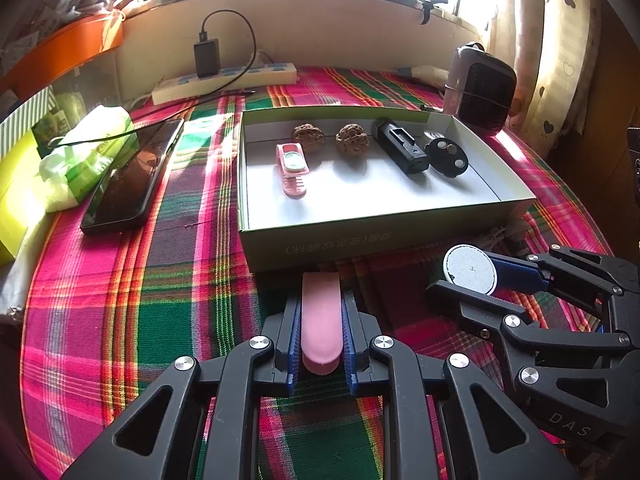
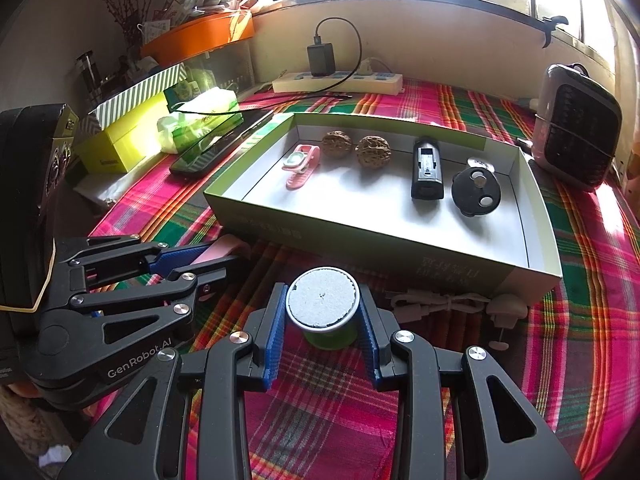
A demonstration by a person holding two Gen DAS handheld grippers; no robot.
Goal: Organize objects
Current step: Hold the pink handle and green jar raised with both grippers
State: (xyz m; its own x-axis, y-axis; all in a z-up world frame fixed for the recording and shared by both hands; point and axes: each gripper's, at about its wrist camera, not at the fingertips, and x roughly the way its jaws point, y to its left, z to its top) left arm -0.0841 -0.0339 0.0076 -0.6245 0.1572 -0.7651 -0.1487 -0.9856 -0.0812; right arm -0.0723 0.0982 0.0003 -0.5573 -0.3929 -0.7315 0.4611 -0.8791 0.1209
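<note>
left gripper (image 1: pixel 320 320) clamps a pink rounded plastic bar (image 1: pixel 321 320), just in front of the shallow green-and-white cardboard box (image 1: pixel 384 232) on plaid cloth (image 1: pixel 160 300). right gripper (image 2: pixel 323 312), also in front of box, to the bar's right, pinches a green spool w/ grey round top (image 2: pixel 323 300). in box: pink clip (image 1: pixel 292 168), 2 walnuts (image 1: pixel 307 136), black rectangular case (image 1: pixel 400 150), black disc holder (image 1: pixel 446 156).

We see a table under a plaid cloth (image 1: pixel 168 300) in pink, green and maroon. Straight ahead of both tools, a shallow open box (image 1: pixel 360 236) sits on it. Ahead and left of the left tool lie a dark phone (image 1: pixel 128 184) and a green tissue pack (image 1: pixel 84 152), touching. Farther ahead, by the wall, rests a power strip (image 1: pixel 224 82). Ahead and right of the right tool stands a small heater (image 2: pixel 576 128), with a white cable (image 2: pixel 440 304) lying just right of that tool's tips.
</note>
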